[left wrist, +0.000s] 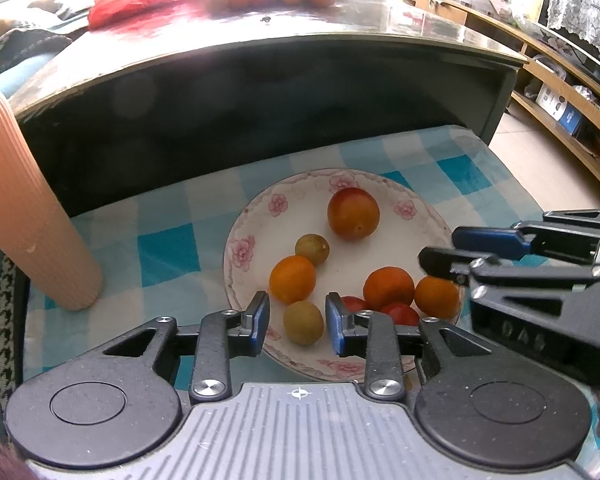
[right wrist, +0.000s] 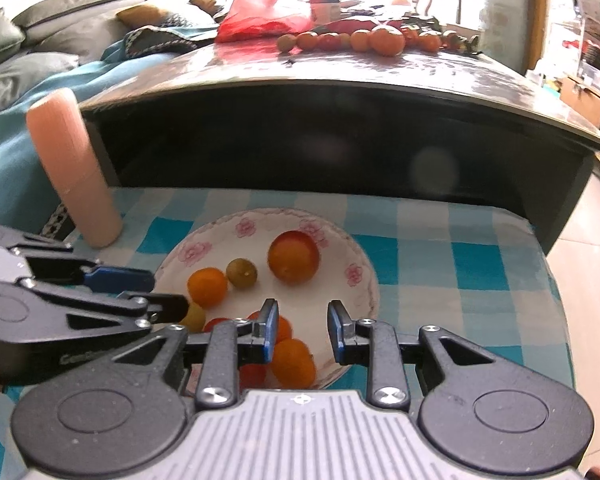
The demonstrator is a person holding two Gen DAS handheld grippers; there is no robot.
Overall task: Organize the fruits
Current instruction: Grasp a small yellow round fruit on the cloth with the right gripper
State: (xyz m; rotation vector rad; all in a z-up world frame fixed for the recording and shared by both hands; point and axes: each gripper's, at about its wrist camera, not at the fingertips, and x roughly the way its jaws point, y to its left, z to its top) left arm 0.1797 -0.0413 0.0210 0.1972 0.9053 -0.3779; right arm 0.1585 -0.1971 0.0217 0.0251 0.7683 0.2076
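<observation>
Holding both grippers, left gripper and right gripper, empty with fingers apart, you hover over the floral plate. Several fruits already sit there; a row of fruit still waits on the dark table beyond.

A blue-and-white checked cloth was spread before a dark counter. A ribbed pink cylinder was stood beside it; a red bag was left on top.

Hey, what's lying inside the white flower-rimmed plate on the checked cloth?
White flower-rimmed plate: one big red-orange fruit, two small green ones, three oranges; red fruits partly hidden behind the left gripper.
</observation>
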